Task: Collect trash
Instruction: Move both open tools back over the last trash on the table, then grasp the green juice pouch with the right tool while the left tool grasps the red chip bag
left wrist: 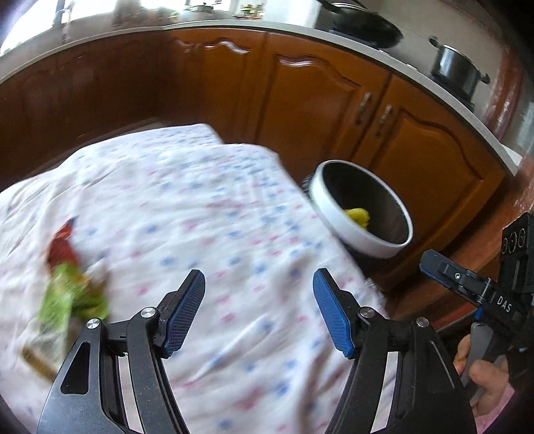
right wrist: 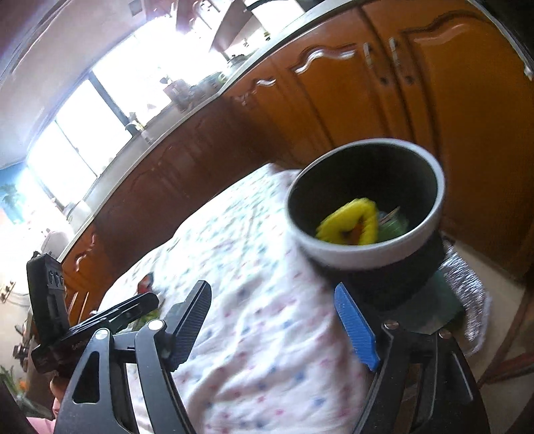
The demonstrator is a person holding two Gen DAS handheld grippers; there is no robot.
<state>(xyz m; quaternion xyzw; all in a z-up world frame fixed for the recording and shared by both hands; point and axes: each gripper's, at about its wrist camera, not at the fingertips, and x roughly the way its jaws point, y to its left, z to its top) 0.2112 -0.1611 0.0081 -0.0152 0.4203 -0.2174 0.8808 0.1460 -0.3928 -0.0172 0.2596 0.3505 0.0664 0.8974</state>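
A round trash bin [left wrist: 362, 208] with a white rim and dark inside stands on the floor at the table's right edge; it also shows in the right wrist view [right wrist: 367, 203]. A yellow piece of trash [right wrist: 348, 222] lies inside it. On the table's left side lie a green wrapper [left wrist: 71, 297] and a red wrapper [left wrist: 61, 248]. My left gripper [left wrist: 258, 283] is open and empty above the floral tablecloth [left wrist: 187, 207]. My right gripper [right wrist: 272, 300] is open and empty, just in front of the bin.
Brown kitchen cabinets [left wrist: 300, 100] run behind the table under a pale countertop [left wrist: 367, 43]. A dark pot [left wrist: 457, 68] and a pan [left wrist: 360, 23] sit on the stove. The right gripper's body [left wrist: 484, 287] shows at the lower right of the left wrist view.
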